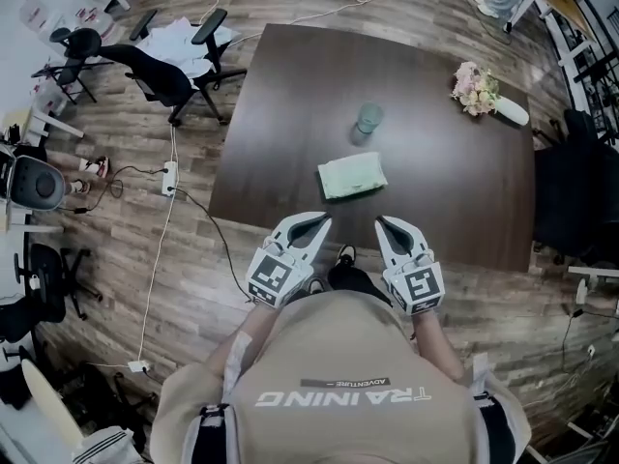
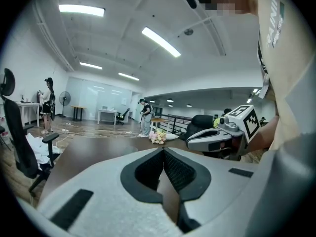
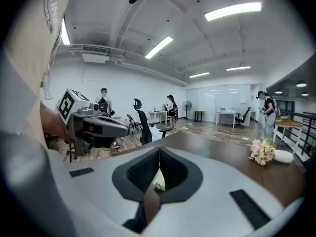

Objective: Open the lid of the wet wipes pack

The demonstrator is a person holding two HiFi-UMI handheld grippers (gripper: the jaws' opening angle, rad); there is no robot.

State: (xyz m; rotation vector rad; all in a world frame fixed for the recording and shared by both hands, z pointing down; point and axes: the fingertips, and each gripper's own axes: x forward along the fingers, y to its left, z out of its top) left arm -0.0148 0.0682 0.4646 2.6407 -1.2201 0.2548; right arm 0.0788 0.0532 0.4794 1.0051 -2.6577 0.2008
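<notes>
Green wipes pack (image 1: 352, 176) (seemingly unopened) beyond left claw (image 1: 322, 220), right claw (image 1: 383, 223).

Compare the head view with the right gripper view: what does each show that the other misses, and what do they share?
Only the head view: the whole wet wipes pack seen from above, and the power strip on the floor. Only the right gripper view: the ceiling lights, a standing fan, and a close look along the right gripper, its jaws shut. Both: the dark table, the flowers and the left gripper.
</notes>
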